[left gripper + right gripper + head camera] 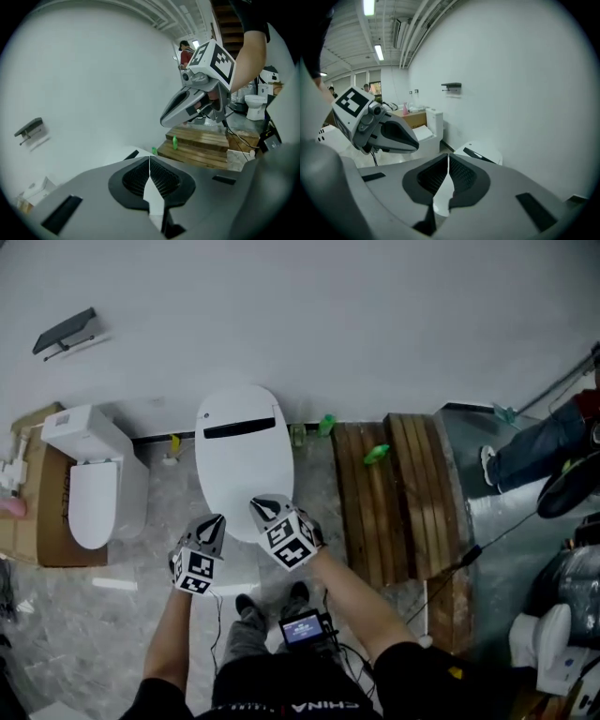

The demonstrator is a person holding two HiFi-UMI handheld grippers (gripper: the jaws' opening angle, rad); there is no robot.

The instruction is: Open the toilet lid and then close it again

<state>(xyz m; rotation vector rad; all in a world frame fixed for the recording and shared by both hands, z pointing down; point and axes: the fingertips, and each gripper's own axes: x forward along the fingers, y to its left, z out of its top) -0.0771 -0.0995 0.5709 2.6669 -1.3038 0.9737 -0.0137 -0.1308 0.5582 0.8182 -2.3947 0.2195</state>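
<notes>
L gripper [216,522]: jaws shut, nothing in them, up in the air just left of the lid's front end. Toilet lid [242,451] lies flat, centre, back end near the wall. Looks to me like stiff, light, slick plastic w/ rear hinge, so I'd hook under the front lip. R gripper [262,507]: shut too, empty, above the lid's front.

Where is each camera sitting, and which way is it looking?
Head view: on the person's head, facing steeply down: toilet, left gripper, right gripper, forearms, legs.
Left gripper view: on the left gripper, facing the wall; right gripper, forearm show.
Right gripper view: on the right gripper, facing the wall; left gripper shows.
All share the toilet.
</notes>
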